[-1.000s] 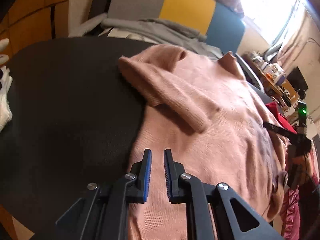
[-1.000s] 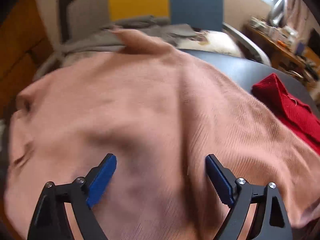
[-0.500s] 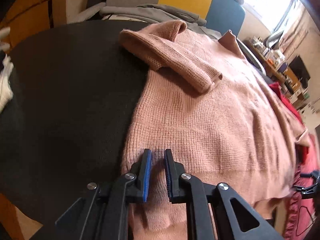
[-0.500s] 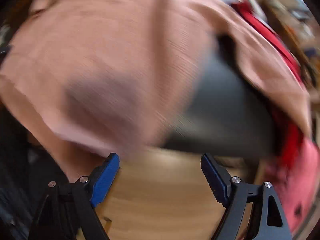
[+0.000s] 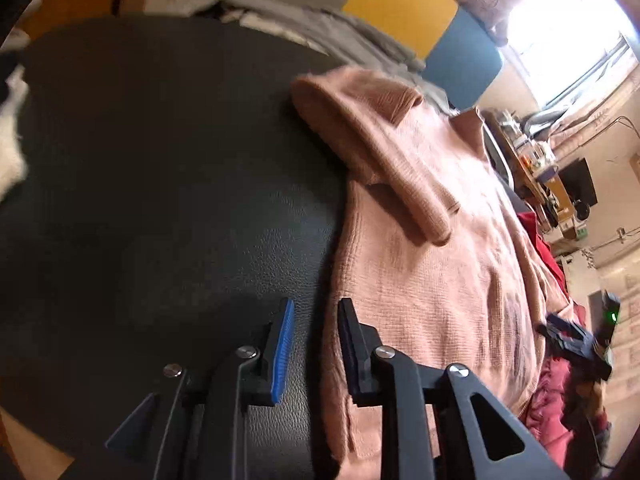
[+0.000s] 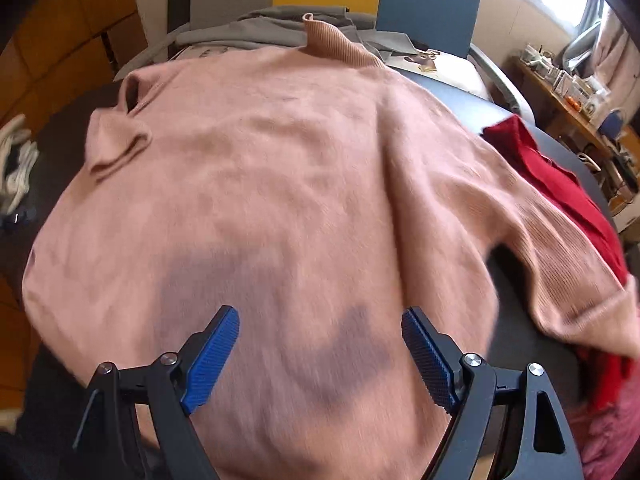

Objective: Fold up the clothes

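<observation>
since half a second ago the right gripper (image 6: 320,354) is swinging back over the pink sweater (image 6: 280,184), fingers wide apart and holding nothing. left gripper (image 5: 314,346) is sitting slightly parted and empty at the hem edge. sweater is lying spread on the black worktop (image 5: 160,168), one sleeve (image 5: 380,160) folded in ahead of the left fingers. risk: other sleeve (image 6: 560,256) is draping over the red garment (image 6: 560,176), so it could be dragging that along.

the sweater (image 6: 280,184) lies spread on the table (image 5: 160,168), its left sleeve (image 5: 384,160) folded over its body, a second garment (image 6: 560,176) on the table at its right, a chair (image 6: 424,12) behind, loose cloth (image 6: 18,160) far left.
</observation>
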The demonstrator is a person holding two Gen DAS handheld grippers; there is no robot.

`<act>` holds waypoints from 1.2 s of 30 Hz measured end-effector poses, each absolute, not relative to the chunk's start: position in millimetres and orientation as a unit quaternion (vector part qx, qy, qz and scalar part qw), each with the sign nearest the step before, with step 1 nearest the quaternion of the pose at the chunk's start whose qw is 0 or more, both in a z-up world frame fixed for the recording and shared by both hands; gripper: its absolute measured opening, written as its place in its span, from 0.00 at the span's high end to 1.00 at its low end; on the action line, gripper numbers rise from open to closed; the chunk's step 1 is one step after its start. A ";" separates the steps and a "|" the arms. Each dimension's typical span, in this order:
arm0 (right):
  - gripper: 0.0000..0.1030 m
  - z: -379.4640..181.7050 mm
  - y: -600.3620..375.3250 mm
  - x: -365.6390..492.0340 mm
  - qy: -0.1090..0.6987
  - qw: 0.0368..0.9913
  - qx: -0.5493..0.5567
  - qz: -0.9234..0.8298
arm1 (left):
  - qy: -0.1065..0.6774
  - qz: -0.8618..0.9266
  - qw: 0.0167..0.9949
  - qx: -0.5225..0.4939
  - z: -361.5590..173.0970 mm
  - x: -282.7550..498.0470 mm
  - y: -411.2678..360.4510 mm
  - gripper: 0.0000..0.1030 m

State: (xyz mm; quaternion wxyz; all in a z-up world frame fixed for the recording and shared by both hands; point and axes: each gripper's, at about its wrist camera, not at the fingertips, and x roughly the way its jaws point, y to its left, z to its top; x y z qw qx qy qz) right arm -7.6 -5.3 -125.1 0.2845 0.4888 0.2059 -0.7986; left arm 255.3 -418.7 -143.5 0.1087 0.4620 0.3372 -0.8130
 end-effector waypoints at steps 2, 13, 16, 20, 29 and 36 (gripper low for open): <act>0.18 -132.0 -18.9 -25.7 0.197 0.276 0.501 -0.796 | 0.338 -0.806 0.098 0.476 -152.0 239.7 -424.3 0.78; 0.18 -159.2 -24.5 -85.2 0.168 0.229 0.518 -0.807 | 0.338 -0.812 0.044 0.473 -158.1 203.5 -424.4 0.74; 0.13 -163.9 -24.3 -87.6 0.154 0.234 0.519 -0.807 | 0.305 -0.817 0.064 0.485 -156.0 202.5 -416.3 0.87; 0.05 -168.3 -28.0 -85.8 0.148 0.244 0.516 -0.808 | 0.288 -0.821 0.091 0.484 -155.3 211.2 -409.8 0.95; 0.00 -171.9 -59.3 -77.3 0.161 0.277 0.497 -0.807 | 0.357 -0.803 0.126 0.459 -156.6 268.1 -409.8 0.95; 0.00 -170.7 -52.9 -55.4 0.163 0.286 0.489 -0.807 | 0.450 -0.781 0.100 0.422 -151.3 296.4 -412.6 0.88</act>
